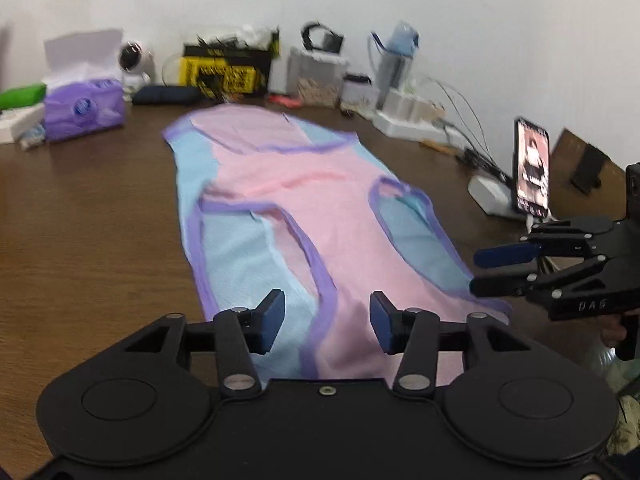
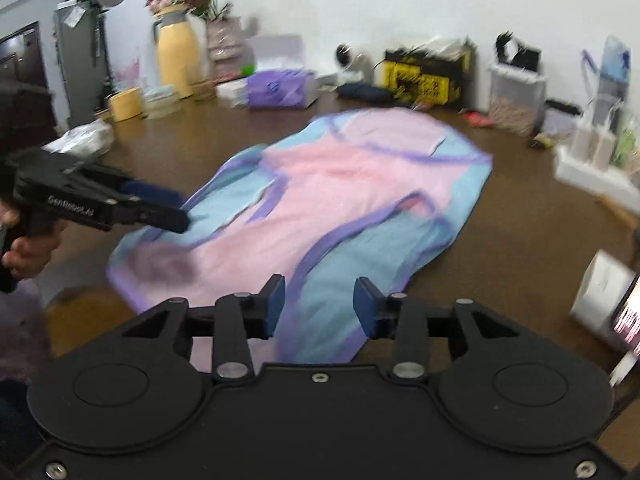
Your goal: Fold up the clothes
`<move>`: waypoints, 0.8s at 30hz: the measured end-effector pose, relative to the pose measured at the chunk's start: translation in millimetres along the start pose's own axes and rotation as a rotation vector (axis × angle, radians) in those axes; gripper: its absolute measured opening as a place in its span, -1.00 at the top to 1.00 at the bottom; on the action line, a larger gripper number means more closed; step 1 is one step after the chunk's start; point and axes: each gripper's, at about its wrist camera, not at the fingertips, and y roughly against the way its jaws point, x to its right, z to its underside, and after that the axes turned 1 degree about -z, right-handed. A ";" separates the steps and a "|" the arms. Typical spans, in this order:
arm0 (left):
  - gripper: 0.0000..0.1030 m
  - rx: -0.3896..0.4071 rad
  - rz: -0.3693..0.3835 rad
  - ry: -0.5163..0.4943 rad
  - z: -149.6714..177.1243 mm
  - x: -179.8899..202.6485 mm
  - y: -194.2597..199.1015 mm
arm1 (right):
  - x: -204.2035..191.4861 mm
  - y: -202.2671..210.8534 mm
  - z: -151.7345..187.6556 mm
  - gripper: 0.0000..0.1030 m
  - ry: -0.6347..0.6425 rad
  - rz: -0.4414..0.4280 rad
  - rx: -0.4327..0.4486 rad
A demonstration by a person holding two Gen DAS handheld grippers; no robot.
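Both my fingers are spread wide with nothing in them, so I'd pinch the garment (image 1: 328, 216) hem right ahead evenly.

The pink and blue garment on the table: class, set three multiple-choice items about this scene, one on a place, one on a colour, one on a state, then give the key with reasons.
1. Where does the purple tissue pack stand?
A. on the garment
B. on the table beyond the garment
C. in a gripper

2. What colour is the garment's trim?
A. purple
B. yellow
C. black

3. How are the left gripper and right gripper?
A. both open
B. both shut on cloth
C. one shut

Key: B, it sits on bare wood near the wall; A, purple bands edge the openings; A, each pair of fingers stands apart, holding nothing.
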 end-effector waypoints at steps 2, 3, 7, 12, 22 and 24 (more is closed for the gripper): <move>0.80 -0.026 0.010 -0.039 3.7 6.4 -4.8 | -1.6 -2.5 5.2 0.34 -0.006 -0.003 -0.020; 0.83 -0.032 0.010 -0.049 5.4 9.0 -6.3 | -1.6 -3.0 6.7 0.65 -0.008 0.000 -0.023; 0.90 -0.048 0.012 -0.044 9.2 8.1 -3.9 | -3.1 3.4 11.2 0.87 -0.012 0.001 -0.023; 0.87 -0.091 0.048 -0.045 19.3 8.8 13.7 | -16.4 19.7 20.4 0.83 0.033 -0.049 -0.069; -0.01 0.057 -0.116 -0.038 -84.0 -61.3 3.9 | 10.4 25.2 -42.6 0.18 0.089 0.064 0.083; -0.01 0.030 -0.202 -0.053 -109.6 -74.4 -32.7 | 28.9 3.5 -65.8 0.18 0.069 0.152 0.101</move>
